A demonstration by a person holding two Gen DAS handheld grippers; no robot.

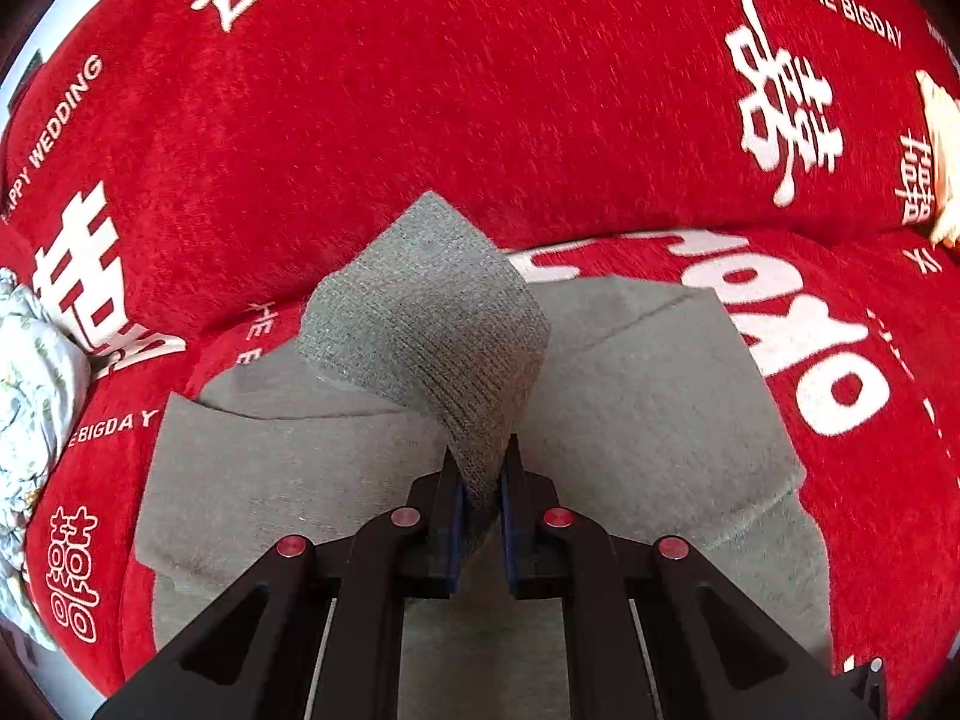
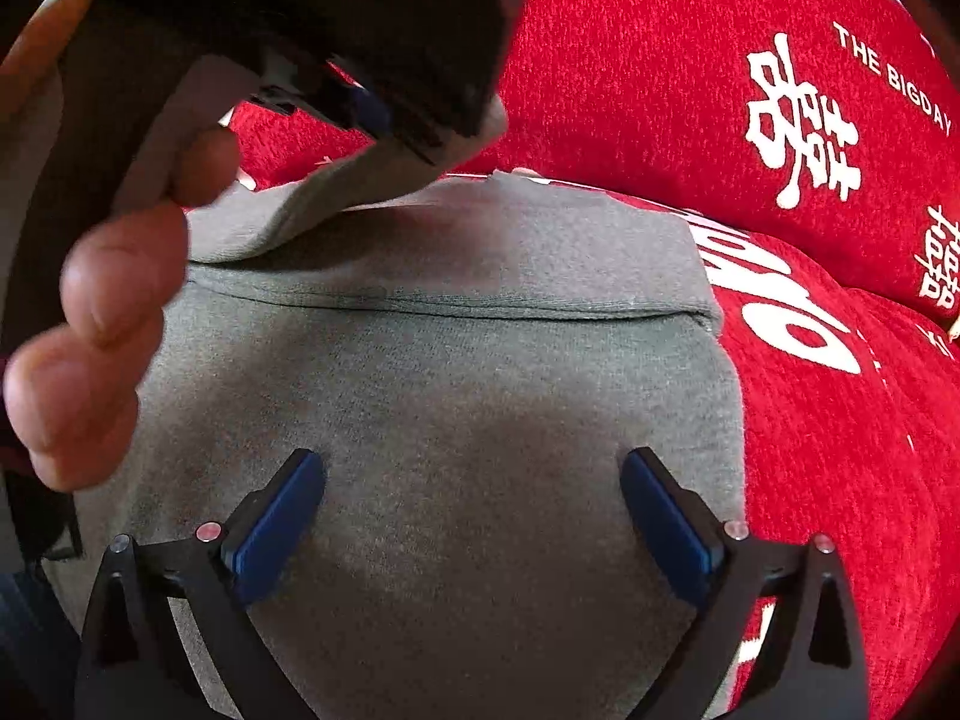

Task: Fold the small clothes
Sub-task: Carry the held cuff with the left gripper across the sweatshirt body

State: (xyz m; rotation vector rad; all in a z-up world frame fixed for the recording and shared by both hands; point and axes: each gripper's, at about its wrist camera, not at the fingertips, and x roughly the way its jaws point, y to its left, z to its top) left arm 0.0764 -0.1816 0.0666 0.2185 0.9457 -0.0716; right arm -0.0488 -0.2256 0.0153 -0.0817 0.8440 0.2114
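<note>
My left gripper [image 1: 480,474] has its jaws pinching the ribbed cuff [image 1: 432,324] of the grey garment [image 1: 648,396], and the cuff stands up just ahead of the jaws while the body of the garment lies spread beneath them on the red wedding-print sofa cover [image 1: 420,90]. My right gripper [image 2: 474,480] has its jaws spread wide, hovering low over the folded grey panel with nothing between them; I cannot tell whether the pads touch the cloth.

Judging the risk from here: I hold only a thin strip of knit, so a quick pull across could slip it free and let the sleeve flop back unfolded. The plush cover probably grips the fabric, so dragging instead of lifting may bunch the layer under the fold line [image 2: 450,303]. The hand [image 2: 96,324] on the left tool sits just off my right jaws' left side, and the two rigs could collide if I close in.
</note>
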